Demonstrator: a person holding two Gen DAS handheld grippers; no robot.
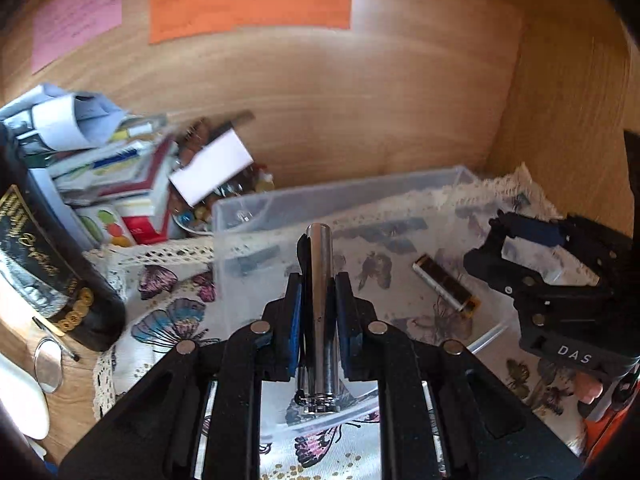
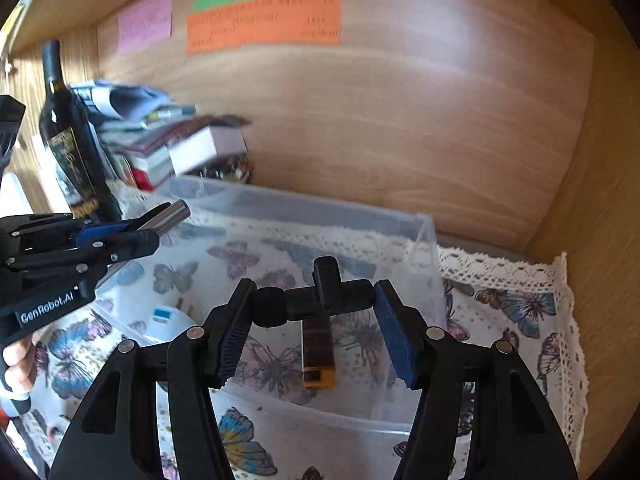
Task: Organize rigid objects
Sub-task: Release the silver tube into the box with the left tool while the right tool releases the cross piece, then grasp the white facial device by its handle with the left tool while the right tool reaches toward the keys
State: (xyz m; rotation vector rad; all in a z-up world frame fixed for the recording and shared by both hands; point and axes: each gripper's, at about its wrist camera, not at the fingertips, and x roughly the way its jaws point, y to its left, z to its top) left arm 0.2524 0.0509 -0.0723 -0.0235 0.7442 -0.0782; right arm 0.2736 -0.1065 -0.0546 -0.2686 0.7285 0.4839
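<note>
My left gripper [image 1: 319, 276] is shut on a shiny metal cylinder [image 1: 320, 300] and holds it over the clear plastic box [image 1: 256, 208]. The cylinder also shows in the right wrist view [image 2: 168, 216], sticking out of the left gripper [image 2: 136, 232]. My right gripper [image 2: 310, 320] holds a black T-shaped device [image 2: 320, 300] across its wide-set pads, above the same box [image 2: 424, 240]. A brown and yellow stick-shaped object [image 2: 318, 354] lies on the box floor; it also shows in the left wrist view [image 1: 446, 284].
A dark wine bottle [image 2: 68, 136] stands at the left beside a pile of books and papers [image 2: 160, 140]. Coloured paper notes [image 2: 262, 22] hang on the wooden back wall. A butterfly cloth with lace edge [image 2: 520, 304] covers the shelf. A white and blue item [image 2: 164, 316] lies low in the box.
</note>
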